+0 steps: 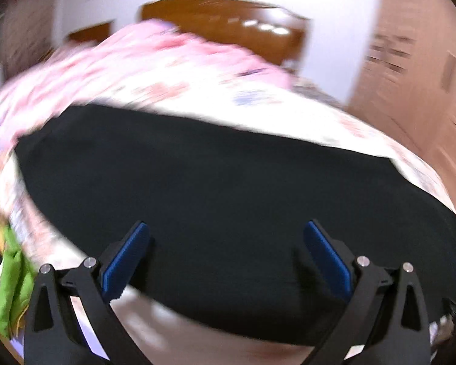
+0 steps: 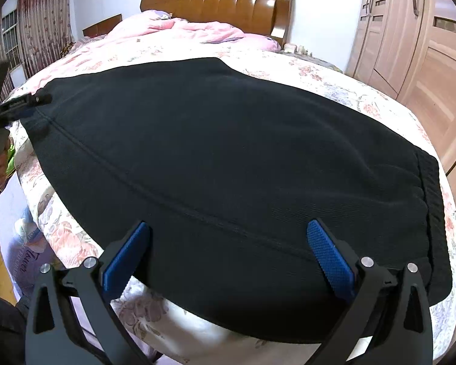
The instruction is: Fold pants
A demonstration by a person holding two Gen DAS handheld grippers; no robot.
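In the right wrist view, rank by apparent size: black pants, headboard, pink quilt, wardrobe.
1. Pants, by far the largest, though nearest the camera.
2. Wardrobe, cut off by the frame edge.
3 and 4. Headboard and pink quilt look alike in size; both are far off, so no firm ranking.
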